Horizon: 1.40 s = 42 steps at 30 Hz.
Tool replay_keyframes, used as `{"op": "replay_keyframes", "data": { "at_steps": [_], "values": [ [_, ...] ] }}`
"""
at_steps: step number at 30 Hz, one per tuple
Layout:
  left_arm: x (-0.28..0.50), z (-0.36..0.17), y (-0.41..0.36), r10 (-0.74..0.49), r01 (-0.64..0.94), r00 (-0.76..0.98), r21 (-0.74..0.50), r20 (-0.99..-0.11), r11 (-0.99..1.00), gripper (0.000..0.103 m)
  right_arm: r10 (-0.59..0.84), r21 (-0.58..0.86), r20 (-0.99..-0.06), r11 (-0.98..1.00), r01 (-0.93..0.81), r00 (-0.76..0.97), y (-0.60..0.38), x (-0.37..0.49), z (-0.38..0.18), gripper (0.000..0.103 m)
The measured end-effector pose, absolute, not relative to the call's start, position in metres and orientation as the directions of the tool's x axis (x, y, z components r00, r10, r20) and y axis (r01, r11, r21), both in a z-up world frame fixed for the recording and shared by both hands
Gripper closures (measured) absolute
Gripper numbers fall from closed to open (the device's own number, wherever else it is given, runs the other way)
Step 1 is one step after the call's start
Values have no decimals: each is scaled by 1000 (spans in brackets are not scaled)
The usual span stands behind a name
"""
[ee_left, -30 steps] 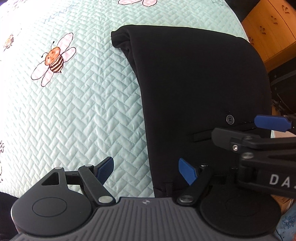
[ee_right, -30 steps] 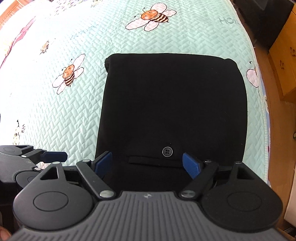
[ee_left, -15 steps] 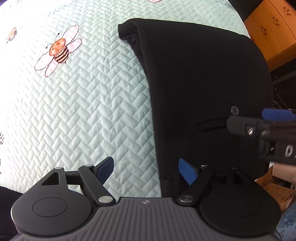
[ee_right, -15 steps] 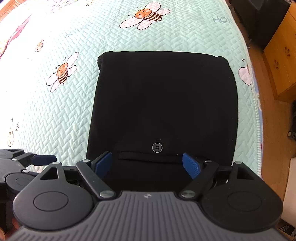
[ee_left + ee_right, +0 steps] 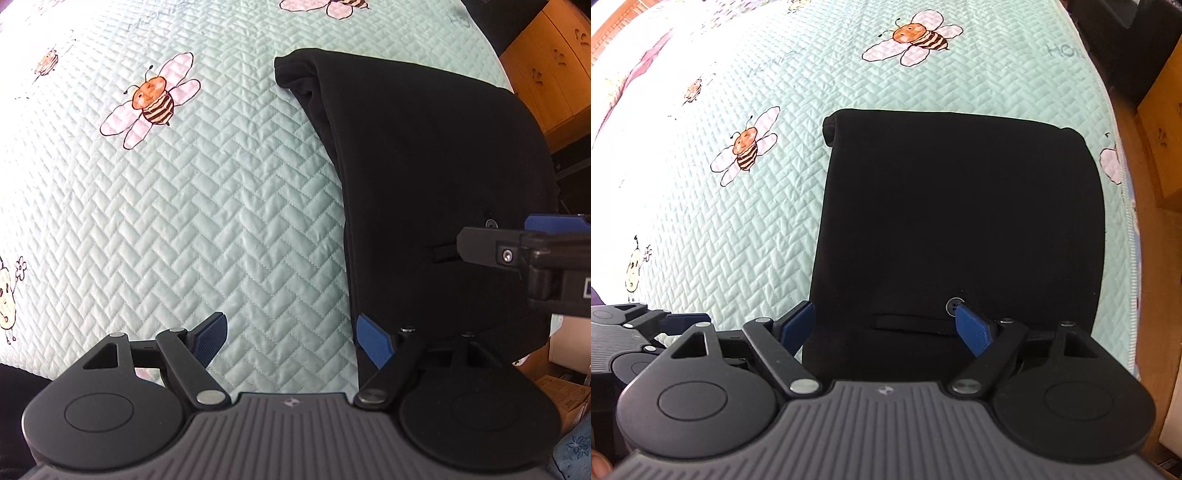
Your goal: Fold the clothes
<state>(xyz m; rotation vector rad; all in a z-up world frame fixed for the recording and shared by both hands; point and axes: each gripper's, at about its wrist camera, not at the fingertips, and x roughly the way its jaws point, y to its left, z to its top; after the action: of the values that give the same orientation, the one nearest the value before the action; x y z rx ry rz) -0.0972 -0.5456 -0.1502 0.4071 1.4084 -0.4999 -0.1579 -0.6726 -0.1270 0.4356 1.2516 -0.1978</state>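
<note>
The left tool (image 5: 291,338) slides sideways over the bed (image 5: 184,221), off the black clothes (image 5: 424,184). Now more bed shows between its fingers.

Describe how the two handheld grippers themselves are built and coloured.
The left gripper and right gripper look alike: a ribbed grey body with a small central logo, two black round housings, black linkage arms with silver pivot pins, and blue textured finger pads. White lettering marks the right gripper's side.

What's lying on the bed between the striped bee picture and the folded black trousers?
Nothing: only bare quilt separates the bee from the trousers, shown in both wrist views.
</note>
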Motion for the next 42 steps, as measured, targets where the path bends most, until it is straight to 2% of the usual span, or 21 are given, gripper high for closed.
{"op": "replay_keyframes", "data": {
  "at_steps": [35, 39, 42],
  "values": [
    [-87, -164, -549, -89, 550, 51, -46, -995, 834, 23, 81, 196, -952, 902, 385, 296, -673, -161, -132, 19],
    [-84, -170, -547, -145, 528, 7, -120, -989, 841, 23, 87, 219, -941, 894, 391, 327, -681, -167, -130, 19],
    [-69, -183, -538, -278, 471, -40, -263, -960, 842, 23, 99, 264, -922, 868, 420, 375, -696, -180, -132, 19]
  ]
}}
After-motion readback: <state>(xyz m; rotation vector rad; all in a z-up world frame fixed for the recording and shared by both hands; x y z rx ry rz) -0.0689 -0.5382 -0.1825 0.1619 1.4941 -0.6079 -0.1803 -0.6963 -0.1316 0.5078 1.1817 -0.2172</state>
